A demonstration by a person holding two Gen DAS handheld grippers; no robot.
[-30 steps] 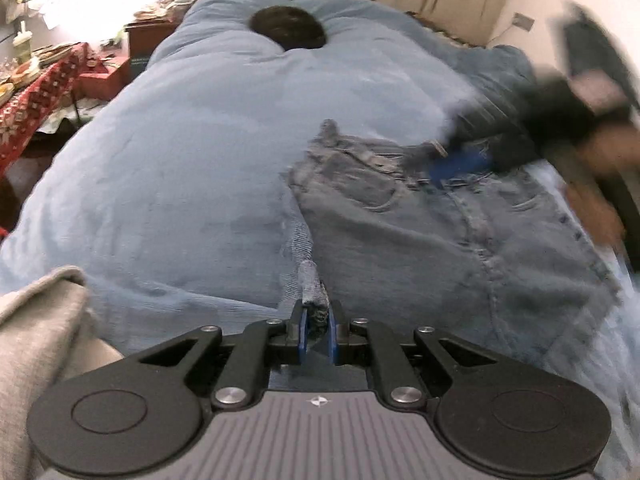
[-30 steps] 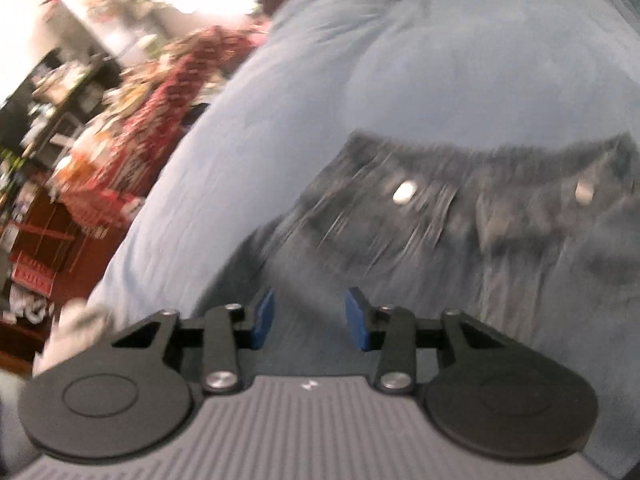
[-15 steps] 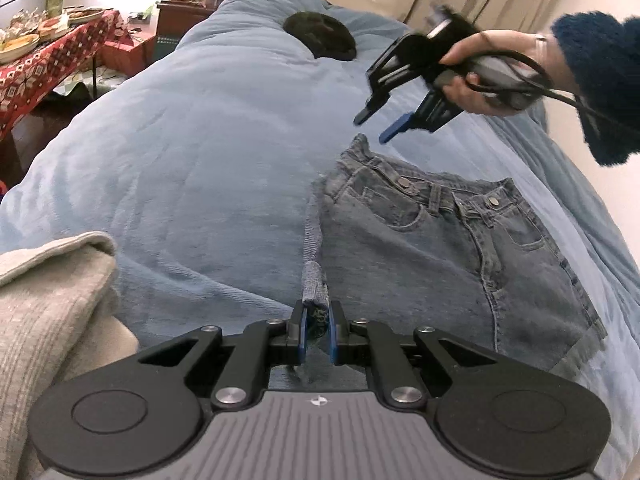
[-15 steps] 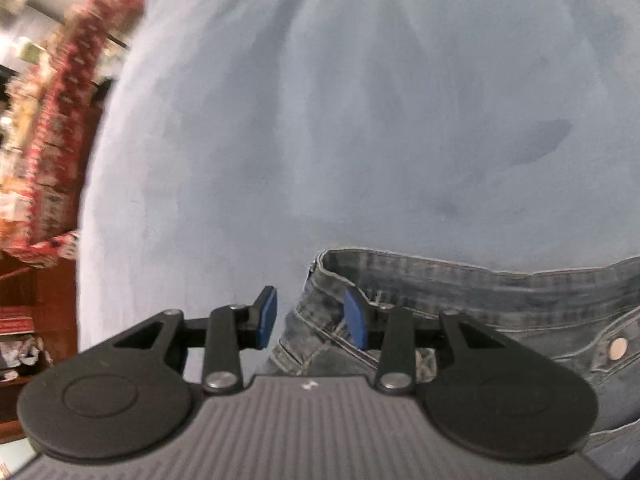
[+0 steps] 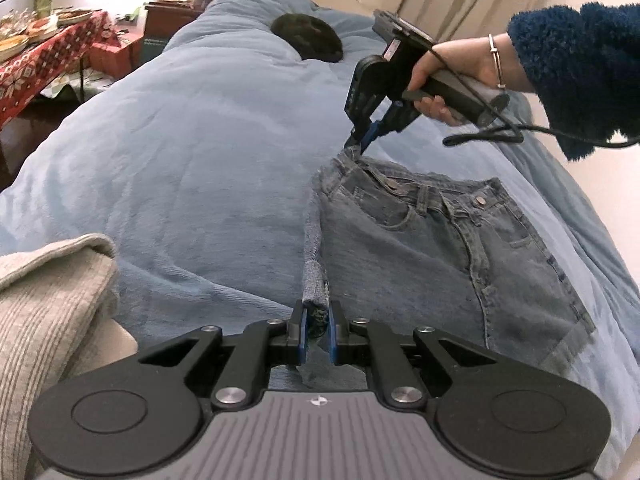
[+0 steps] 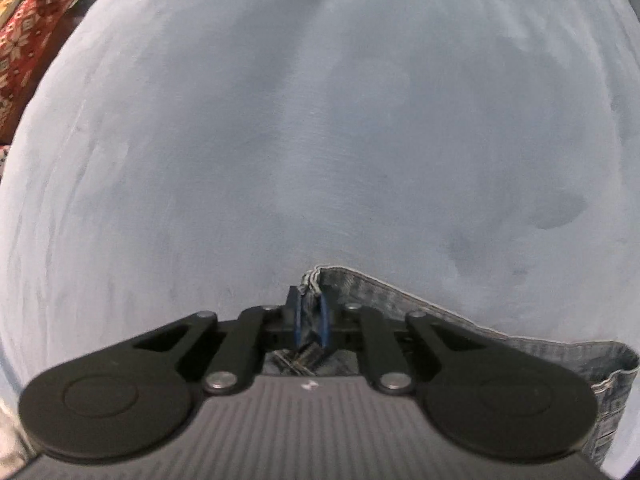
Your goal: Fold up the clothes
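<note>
Denim shorts [image 5: 436, 248] lie flat on the blue blanket [image 5: 192, 160] that covers the bed, waistband at the far end, leg hems nearest the left camera. The left tool [image 5: 317, 334] stays clamped narrow on the near hem corner of the shorts, a small tab of cloth standing up between its blue pads; it has barely shifted over the last second.

The change is on the other side. A second ago the right tool [image 5: 362, 142] was sweeping across the shorts with its jaws standing apart, and half a second ago it hovered above the waistband. Now it points down at the far left corner of the waistband and its jaws have just been closing: the right wrist view shows the folded denim edge [image 6: 316, 280] pinched between its pads, with the waistband running off to the right. A hand [image 5: 452, 76] in a fuzzy dark blue sleeve [image 5: 580, 68] holds that tool by its handle.

Both corners along one side of the shorts are thus gripped, so the side looks ready to be lifted and carried over onto the other half. A beige knit garment [image 5: 52, 292] waits at the near left, and a dark round object [image 5: 308, 36] sits further up the bed.
</note>
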